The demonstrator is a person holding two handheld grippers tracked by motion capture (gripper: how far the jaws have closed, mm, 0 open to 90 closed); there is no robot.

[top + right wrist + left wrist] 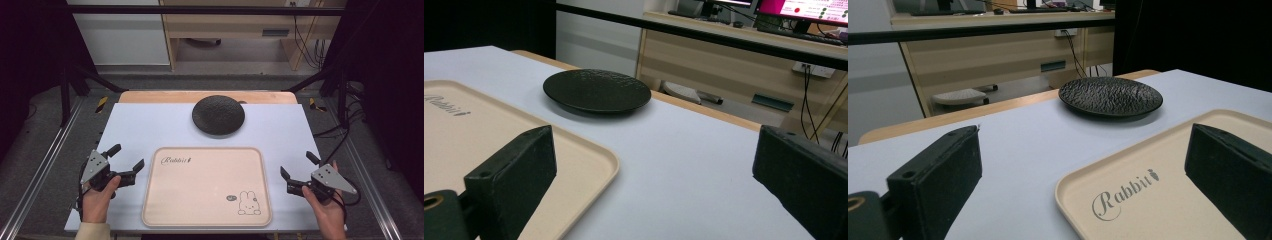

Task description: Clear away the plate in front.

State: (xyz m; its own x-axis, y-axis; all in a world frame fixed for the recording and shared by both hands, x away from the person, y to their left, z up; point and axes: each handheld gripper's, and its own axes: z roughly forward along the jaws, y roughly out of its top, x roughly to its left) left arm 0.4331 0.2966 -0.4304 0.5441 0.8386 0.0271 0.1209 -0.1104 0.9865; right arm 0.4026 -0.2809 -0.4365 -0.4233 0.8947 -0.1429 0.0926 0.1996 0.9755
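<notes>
The tray (207,186) lies at the table's (150,125) six o'clock edge, the plate (218,115) at twelve o'clock behind it, the left gripper (127,158) at nine o'clock of the tray, the right gripper (298,166) at three.

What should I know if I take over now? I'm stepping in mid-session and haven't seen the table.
Left tool: jaws open, nothing between them, held just off the left edge of the tray.
Right tool: jaws open, nothing between them, held just off the tray's right edge.
Tray: beige, at the near middle of the table, nothing on it.
Plate: black, textured, behind the tray near the far edge, nothing on it, touched by neither tool.
Done: nothing moved, as far as the layout shows.
Left: probably gripping the tray or fetching the plate; all of it is still ahead.
</notes>
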